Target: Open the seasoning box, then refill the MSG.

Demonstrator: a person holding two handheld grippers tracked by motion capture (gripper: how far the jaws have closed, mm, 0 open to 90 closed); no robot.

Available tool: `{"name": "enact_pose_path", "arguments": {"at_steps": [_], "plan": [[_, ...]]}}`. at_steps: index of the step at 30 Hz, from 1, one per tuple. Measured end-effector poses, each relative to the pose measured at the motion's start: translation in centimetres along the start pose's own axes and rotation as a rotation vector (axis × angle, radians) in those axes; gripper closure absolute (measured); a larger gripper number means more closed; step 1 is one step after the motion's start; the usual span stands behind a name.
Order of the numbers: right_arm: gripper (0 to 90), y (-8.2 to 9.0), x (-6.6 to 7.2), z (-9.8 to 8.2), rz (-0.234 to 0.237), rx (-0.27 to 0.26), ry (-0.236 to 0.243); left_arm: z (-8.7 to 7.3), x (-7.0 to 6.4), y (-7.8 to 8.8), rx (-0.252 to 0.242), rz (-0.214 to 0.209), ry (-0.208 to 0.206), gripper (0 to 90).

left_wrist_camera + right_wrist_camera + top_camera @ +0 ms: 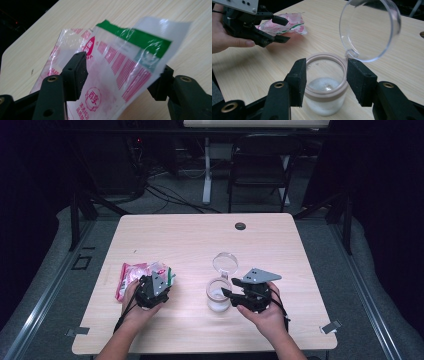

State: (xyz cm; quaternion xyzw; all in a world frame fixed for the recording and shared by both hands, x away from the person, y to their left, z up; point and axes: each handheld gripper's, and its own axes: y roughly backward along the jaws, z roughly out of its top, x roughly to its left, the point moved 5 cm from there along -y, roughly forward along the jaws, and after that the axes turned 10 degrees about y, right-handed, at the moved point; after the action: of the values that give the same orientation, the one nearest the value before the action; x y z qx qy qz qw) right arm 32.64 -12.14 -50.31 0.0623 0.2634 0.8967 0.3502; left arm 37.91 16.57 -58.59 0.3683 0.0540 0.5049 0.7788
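Note:
A pink, white and green plastic bag [131,274] lies at the table's left. My left gripper [150,280] is open around its near end; in the left gripper view the bag [125,47] stands between the two pads without a clear squeeze. A clear jar [217,299] with a pale collar and a hinged clear lid [225,261], swung open, stands near the middle. My right gripper [228,287] is shut on the jar [324,102] at the collar, one pad on each side. White powder lies in its bottom. The right gripper view also shows the left gripper [287,30] at the bag [294,21].
The wooden table [200,240] has a dark round grommet [240,226] near its far edge. A folding chair [260,165] and a desk leg stand beyond it on the floor. Clips sit at the front corners.

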Motion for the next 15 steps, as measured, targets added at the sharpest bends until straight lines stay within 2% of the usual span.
{"name": "enact_pose_path", "arguments": {"at_steps": [4, 7, 9, 11, 13, 14, 15], "plan": [[50.3, 0.6, -0.6, -0.8, -0.015, -0.001, -0.018, -0.2, 0.2, -0.8, 0.012, 0.043, -0.004, 42.2], [50.3, 1.2, -1.0, -1.5, -0.027, -0.004, -0.034, -0.1, 0.5, -0.8, -0.009, 0.065, 0.008, 48.2], [50.2, 1.5, -1.3, -2.0, -0.031, -0.011, -0.045, 0.0, 0.7, -0.8, -0.028, 0.064, 0.022, 54.4], [50.2, 1.8, -1.5, -2.4, -0.040, -0.012, -0.056, 0.0, 1.0, -0.7, -0.034, 0.043, 0.049, 65.0], [50.2, 2.0, -1.7, -2.7, -0.046, -0.016, -0.060, 0.0, 1.4, -0.5, -0.042, 0.036, 0.072, 70.0], [50.2, 2.2, -1.9, -2.9, -0.049, -0.016, -0.063, 0.0, 1.6, -0.4, -0.044, 0.037, 0.097, 72.1], [50.2, 2.4, -2.1, -3.1, -0.058, -0.021, -0.073, 0.0, 1.7, -0.3, -0.047, 0.039, 0.101, 74.6]]}}
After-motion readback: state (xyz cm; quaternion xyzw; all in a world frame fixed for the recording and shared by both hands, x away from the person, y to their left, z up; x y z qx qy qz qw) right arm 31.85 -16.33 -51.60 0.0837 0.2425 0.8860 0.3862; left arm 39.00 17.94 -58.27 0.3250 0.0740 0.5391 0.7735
